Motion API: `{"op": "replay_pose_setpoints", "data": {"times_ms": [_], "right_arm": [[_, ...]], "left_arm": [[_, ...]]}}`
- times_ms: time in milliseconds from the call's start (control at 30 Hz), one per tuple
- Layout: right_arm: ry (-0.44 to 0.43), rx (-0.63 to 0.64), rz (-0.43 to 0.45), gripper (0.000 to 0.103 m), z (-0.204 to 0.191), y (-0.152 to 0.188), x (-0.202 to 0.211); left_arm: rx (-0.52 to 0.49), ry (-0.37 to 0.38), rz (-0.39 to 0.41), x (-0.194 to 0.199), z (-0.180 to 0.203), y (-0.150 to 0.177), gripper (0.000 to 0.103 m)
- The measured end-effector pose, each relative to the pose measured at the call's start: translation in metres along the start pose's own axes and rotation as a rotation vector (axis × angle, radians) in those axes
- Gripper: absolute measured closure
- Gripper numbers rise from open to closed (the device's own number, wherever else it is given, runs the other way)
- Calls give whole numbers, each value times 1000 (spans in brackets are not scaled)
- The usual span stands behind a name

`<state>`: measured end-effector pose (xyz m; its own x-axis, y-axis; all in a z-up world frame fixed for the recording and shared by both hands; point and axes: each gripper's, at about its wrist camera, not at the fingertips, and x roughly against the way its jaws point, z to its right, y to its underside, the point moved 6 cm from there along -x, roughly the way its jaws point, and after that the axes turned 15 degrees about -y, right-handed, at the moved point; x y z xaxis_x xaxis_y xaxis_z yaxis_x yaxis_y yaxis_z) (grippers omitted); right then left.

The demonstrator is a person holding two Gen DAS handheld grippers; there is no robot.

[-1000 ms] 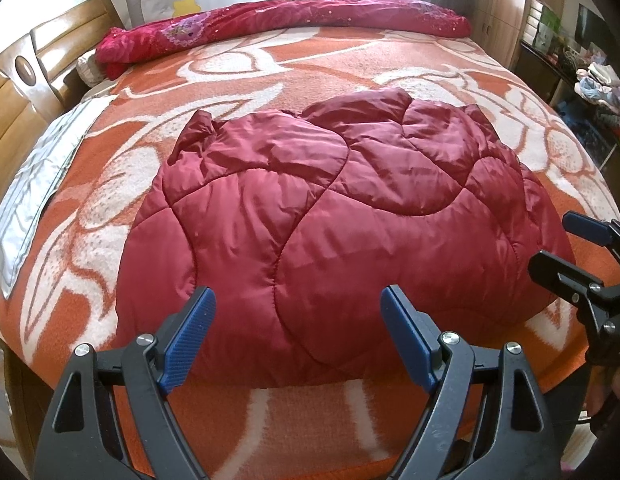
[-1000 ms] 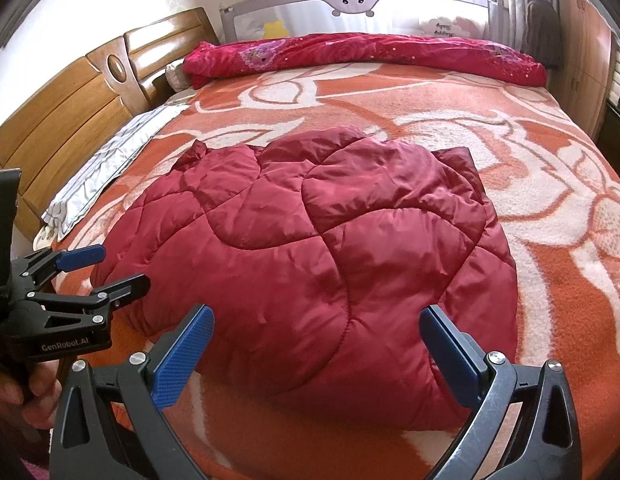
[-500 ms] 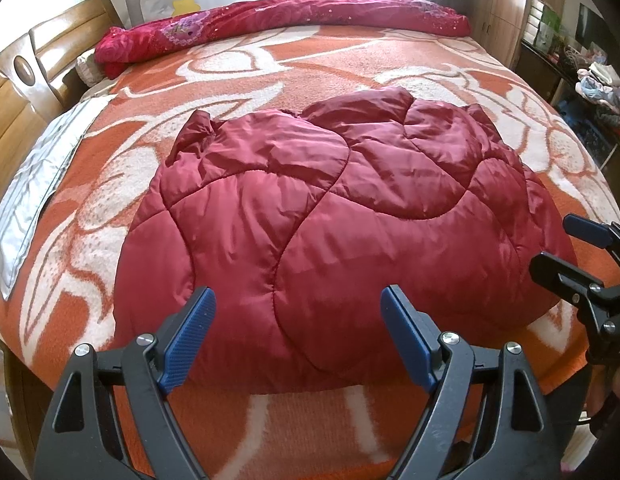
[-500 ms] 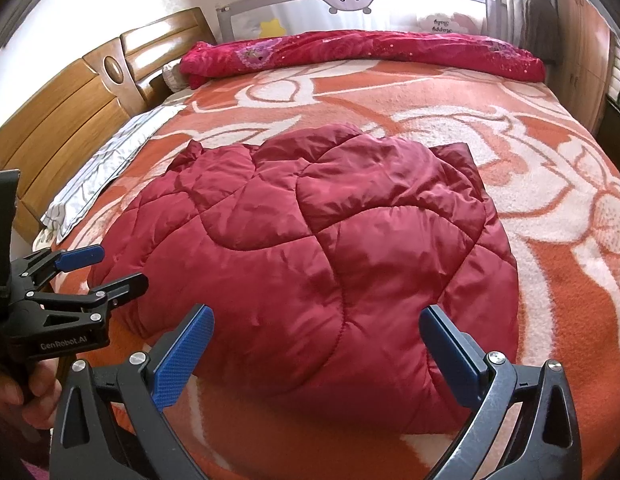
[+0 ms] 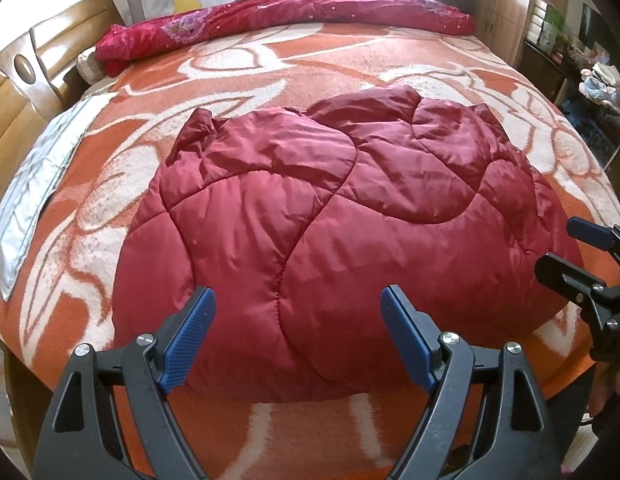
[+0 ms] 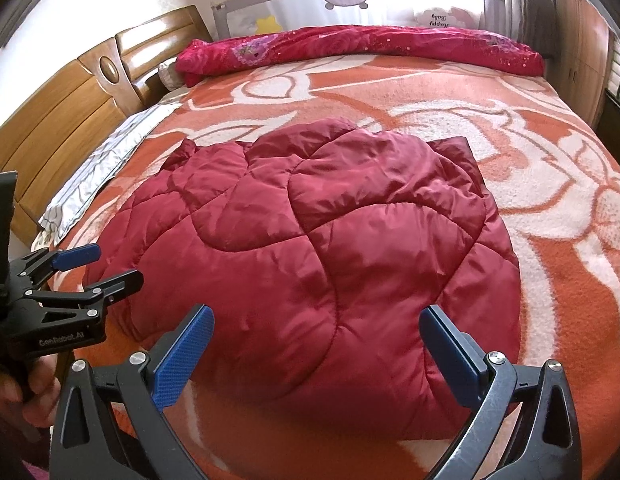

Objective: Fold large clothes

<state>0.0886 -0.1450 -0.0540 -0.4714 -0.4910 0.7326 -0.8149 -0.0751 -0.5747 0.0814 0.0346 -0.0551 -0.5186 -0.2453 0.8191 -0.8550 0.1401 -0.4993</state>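
Observation:
A dark red quilted puffy garment (image 5: 329,224) lies folded in a rounded heap on the orange and white bed blanket; it also shows in the right wrist view (image 6: 321,256). My left gripper (image 5: 298,332) is open and empty, just above the garment's near edge, apart from it. My right gripper (image 6: 315,350) is open and empty over the near edge too. The right gripper shows at the right edge of the left wrist view (image 5: 565,248), and the left gripper at the left edge of the right wrist view (image 6: 110,266).
A rolled red floral duvet (image 6: 361,50) lies along the far side of the bed. A wooden headboard (image 6: 70,120) and a grey-white pillow strip (image 6: 106,172) are at the left. A cluttered shelf (image 5: 589,80) stands beyond the bed's right side.
Both grippers have drawn back slightly from the garment and stay open. The garment has not moved.

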Motion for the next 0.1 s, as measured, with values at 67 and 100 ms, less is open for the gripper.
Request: {"op": "replay_pose_setpoints", "data": {"times_ms": [67,100], "right_arm": [[-2,-2,-3,0,0,0,-1],[-3,-3,-5,0,0,0,-2]], "left_arm": [[1,2,2,0,-1,0,18],[2,11,2,0,0,0,18]]}}
